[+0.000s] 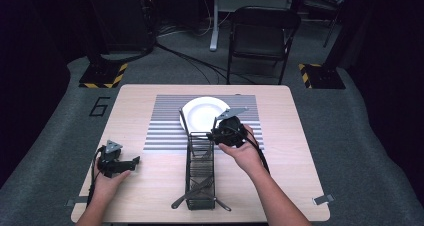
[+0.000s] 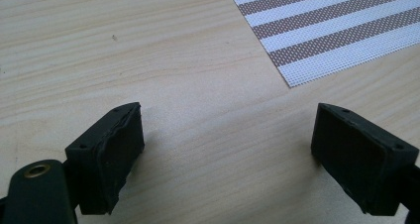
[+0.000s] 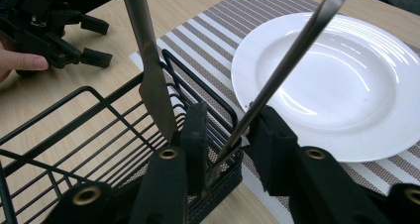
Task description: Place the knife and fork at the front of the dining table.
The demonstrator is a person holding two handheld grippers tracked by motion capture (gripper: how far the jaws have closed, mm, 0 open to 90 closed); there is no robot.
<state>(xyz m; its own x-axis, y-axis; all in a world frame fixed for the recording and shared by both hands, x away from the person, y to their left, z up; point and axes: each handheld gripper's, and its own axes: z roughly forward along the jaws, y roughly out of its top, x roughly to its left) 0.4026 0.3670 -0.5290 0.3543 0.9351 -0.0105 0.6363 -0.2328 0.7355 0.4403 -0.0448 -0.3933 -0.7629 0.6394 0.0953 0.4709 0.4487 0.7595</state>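
This looks like a lab or recording studio, not a home. The wooden table (image 1: pixel 150 196) stands on grey carpet (image 1: pixel 60 151) among dark surroundings, with a taped 6 (image 1: pixel 100 106) beside it, cables (image 1: pixel 190 61) across the floor, 2 stand bases edged in yellow-black hazard tape (image 1: pixel 104 76), and a folding chair (image 1: pixel 262 36).

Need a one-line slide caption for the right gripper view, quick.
Right tool straddles a utensil handle in the wire basket, beside a white plate.

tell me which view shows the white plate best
The high view: the whole white plate shows on the striped mat, beyond the wire basket. The right gripper view shows it closer, but a utensil handle crosses it and its edge is cut off. The left gripper view adds nothing on it.
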